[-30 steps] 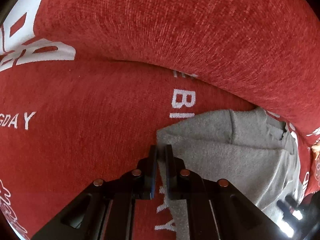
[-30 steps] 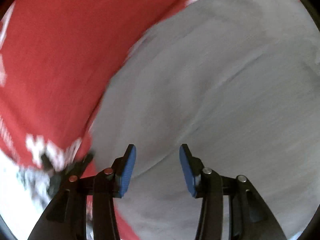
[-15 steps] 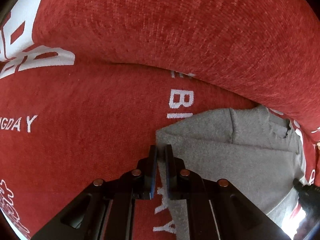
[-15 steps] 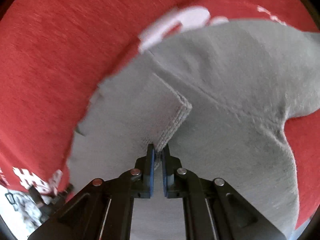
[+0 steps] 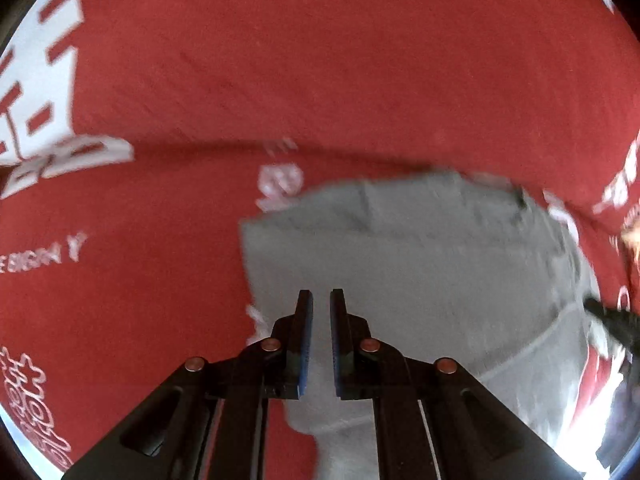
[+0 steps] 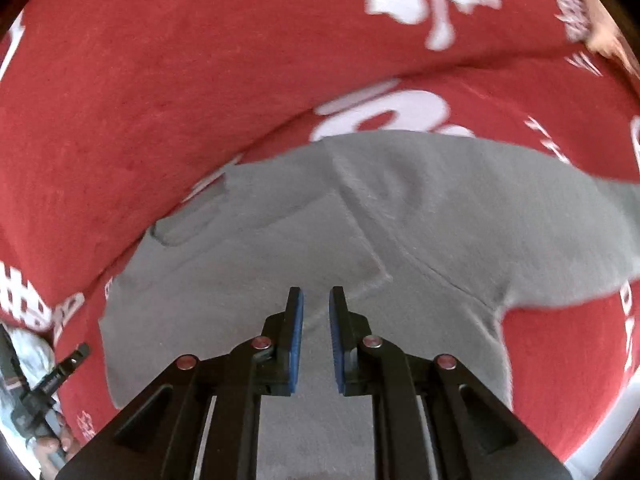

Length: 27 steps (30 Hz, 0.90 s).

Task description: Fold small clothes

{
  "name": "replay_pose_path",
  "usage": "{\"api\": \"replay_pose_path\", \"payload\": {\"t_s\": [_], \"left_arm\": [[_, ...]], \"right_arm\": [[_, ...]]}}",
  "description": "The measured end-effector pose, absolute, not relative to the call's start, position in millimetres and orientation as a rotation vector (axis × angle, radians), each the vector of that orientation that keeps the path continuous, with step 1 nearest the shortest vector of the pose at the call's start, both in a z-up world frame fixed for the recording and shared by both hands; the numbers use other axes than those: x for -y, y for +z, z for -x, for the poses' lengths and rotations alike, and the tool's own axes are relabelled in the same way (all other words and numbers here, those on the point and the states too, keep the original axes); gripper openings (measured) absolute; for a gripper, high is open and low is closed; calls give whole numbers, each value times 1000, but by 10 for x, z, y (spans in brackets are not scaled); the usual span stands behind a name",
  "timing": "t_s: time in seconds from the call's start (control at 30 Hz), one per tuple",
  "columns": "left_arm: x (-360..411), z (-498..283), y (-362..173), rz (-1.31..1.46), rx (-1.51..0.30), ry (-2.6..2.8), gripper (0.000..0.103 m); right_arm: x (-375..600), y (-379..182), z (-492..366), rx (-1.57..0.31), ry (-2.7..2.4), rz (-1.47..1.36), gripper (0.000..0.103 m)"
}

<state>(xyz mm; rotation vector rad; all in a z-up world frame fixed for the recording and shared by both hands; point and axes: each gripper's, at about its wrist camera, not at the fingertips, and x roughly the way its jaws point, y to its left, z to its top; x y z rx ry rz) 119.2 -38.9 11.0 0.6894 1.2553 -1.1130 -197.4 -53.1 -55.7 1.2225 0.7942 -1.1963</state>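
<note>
Grey garment [image 6: 400,216] lies flat on red printed cover [image 5: 280,80]. Left gripper [image 5: 321,300] and right gripper [image 6: 316,298] hover above it, jaws narrowly parted, holding nothing.

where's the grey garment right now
The grey garment lies spread on the red printed cover, filling the lower middle of both wrist views, just ahead of the left claw and right claw.

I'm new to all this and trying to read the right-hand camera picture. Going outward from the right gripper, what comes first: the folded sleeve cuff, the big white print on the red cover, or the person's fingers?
1. Folded sleeve cuff, just ahead of the right gripper, on the grey garment.
2. Big white print, beyond the garment's far edge.
3. Person's fingers, far upper right corner.
</note>
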Motion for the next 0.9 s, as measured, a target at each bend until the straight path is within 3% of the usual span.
{"api": "replay_pose_path", "payload": {"t_s": [0.13,0.23,0.3,0.47,0.53,0.67,0.83,0.9], "left_arm": [[202,-969,-214,-737,-1288,-1032,10],[79,-986,-145,-706,-1267,-1047,10],[66,-979,-120,-727,-1275,-1042,10],[102,-835,21,-818,-1248,-1017,10],[77,-716,78,-834,-1254,-1019,10],[20,-512,149,-854,-1269,-1029,10],[-93,-226,246,-880,-1284,-1064,10],[-126,-166,258,-880,-1288,-1085,10]], "right_arm": [[621,-845,1943,-887,-1197,-1242,14],[589,-900,2084,-861,-1200,-1254,10],[532,-904,2182,-915,-1243,-1247,16],[320,-811,2447,-810,-1204,-1374,16],[217,-759,2448,-799,-1187,-1384,19],[10,-665,2417,-780,-1149,-1405,34],[-216,-563,2347,-783,-1120,-1393,34],[-286,-528,2292,-786,-1106,-1384,42]]}}
